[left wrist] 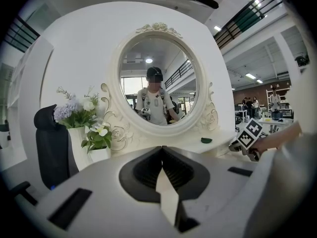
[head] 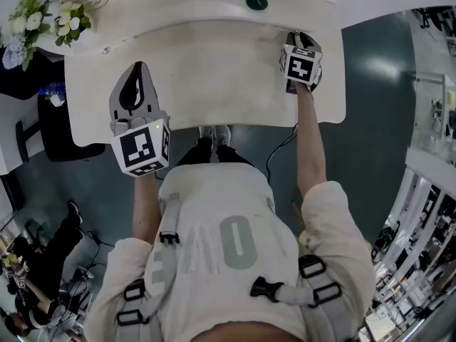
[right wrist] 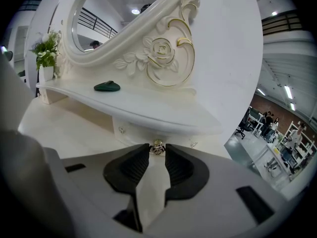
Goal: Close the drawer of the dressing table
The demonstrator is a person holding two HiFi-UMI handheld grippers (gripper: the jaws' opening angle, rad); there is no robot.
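Observation:
The white dressing table [head: 214,70] lies below me, its oval mirror [left wrist: 158,78] showing in the left gripper view. A small drawer front [right wrist: 133,130] sits under the raised shelf [right wrist: 148,108], bearing a little metal knob [right wrist: 157,147]. My right gripper [right wrist: 157,150] points down at it, its two black pads closed against the knob's sides. From above, the right gripper [head: 295,38] reaches under the shelf at the table's right. My left gripper [head: 135,73] hovers over the tabletop's left side, jaws together and holding nothing. How far out the drawer stands I cannot tell.
A dark green dish [right wrist: 107,87] rests on the shelf. A vase of white and lilac flowers [head: 43,20] stands at the back left corner. A black chair [head: 57,127] is left of the table. People and desks fill the hall at the far right [right wrist: 277,133].

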